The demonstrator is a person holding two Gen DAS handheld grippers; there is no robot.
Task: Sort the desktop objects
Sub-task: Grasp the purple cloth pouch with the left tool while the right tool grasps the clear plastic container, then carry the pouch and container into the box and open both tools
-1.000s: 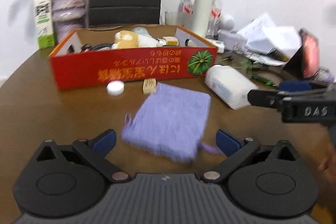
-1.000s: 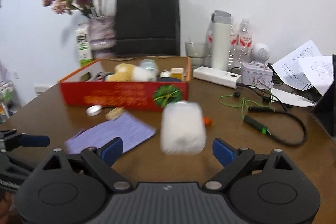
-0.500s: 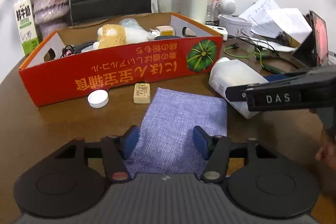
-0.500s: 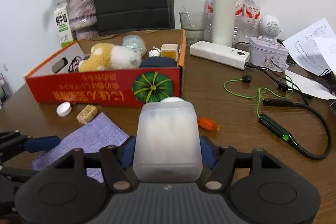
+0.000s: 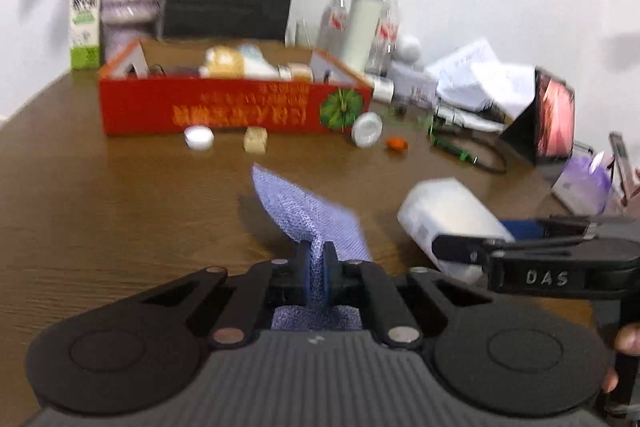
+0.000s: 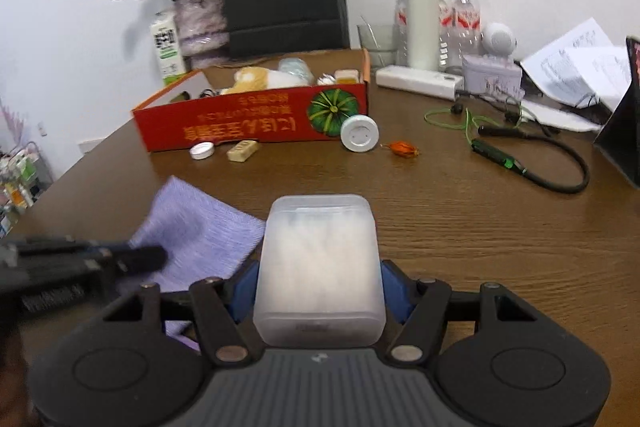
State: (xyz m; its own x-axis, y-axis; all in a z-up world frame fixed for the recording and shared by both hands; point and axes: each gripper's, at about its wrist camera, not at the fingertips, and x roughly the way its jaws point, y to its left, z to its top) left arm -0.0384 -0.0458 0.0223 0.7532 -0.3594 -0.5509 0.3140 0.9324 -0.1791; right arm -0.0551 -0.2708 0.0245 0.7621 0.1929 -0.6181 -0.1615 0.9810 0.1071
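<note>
Where both jaws stood wide a second ago, left gripper (image 5: pixel 316 269) now pinches the lilac knitted cloth (image 5: pixel 310 213), one corner lifting off the brown wooden tabletop (image 5: pixel 120 211); right gripper (image 6: pixel 318 293) clamps the frosted white plastic container (image 6: pixel 318 267) near the front edge. Both picks look secured (carry to box likely next). Beyond: white round lid (image 6: pixel 359 133), then red cardboard box (image 6: pixel 256 127) mid-table, part filled. Far edge cluttered with bottles, black bag, white wall behind.
</note>
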